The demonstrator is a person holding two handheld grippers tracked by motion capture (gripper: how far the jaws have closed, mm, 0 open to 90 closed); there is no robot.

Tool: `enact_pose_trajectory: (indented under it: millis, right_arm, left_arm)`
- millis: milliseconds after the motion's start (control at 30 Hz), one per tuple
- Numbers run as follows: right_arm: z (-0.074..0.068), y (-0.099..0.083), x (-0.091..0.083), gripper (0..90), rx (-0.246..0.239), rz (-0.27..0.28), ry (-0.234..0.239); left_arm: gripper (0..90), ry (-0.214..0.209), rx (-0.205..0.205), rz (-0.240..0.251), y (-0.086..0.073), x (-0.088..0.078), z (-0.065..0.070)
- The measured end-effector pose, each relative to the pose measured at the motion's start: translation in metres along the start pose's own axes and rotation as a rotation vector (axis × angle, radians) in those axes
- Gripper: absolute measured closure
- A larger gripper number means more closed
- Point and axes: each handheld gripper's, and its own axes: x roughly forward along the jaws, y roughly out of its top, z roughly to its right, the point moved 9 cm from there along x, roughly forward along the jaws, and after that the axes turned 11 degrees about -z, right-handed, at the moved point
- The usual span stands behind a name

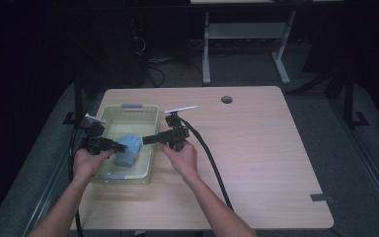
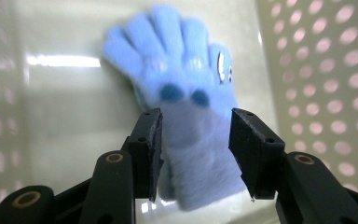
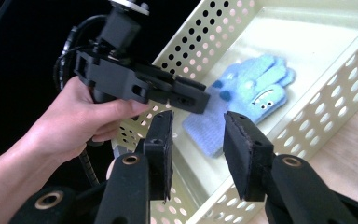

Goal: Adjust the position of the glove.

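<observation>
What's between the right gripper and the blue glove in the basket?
The near wall of the basket: in the right gripper view, the right gripper sits outside it and the blue glove lies on the basket floor beyond. The high view agrees.

A glove (image 1: 128, 149) is lying in the basket (image 1: 150, 116), which is sitting at the table's (image 1: 256, 158) nine o'clock side. The left gripper (image 1: 120, 147) is hovering over the glove's cuff; the right gripper (image 1: 145, 140) is hanging at the basket's three o'clock rim.
</observation>
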Motion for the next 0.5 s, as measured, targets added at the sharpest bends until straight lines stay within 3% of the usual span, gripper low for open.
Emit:
enact_pose_trajectory:
  millis: [167,233,267,333,500]
  right_arm:
    - [0.000,0.000,-0.001,62.0,0.005,0.002,-0.001]
    - [0.001,0.000,-0.001,61.7,0.007,0.002,-0.003]
    - [0.001,-0.001,-0.002,61.5,0.008,0.000,-0.003]
    - [0.000,-0.001,-0.004,61.0,0.005,0.001,-0.006]
    - [-0.003,-0.002,-0.010,60.9,-0.014,0.006,-0.019]
  left_arm:
    - [54.3,-0.004,0.009,0.057,0.005,-0.010,0.002]
    - [57.6,-0.010,0.031,0.075,0.006,-0.011,0.005]
    - [60.2,-0.007,0.049,0.069,0.005,-0.010,0.006]
    - [61.7,-0.020,0.039,0.042,0.004,-0.005,0.009]
    - [62.4,0.006,0.026,0.006,0.006,0.007,0.008]
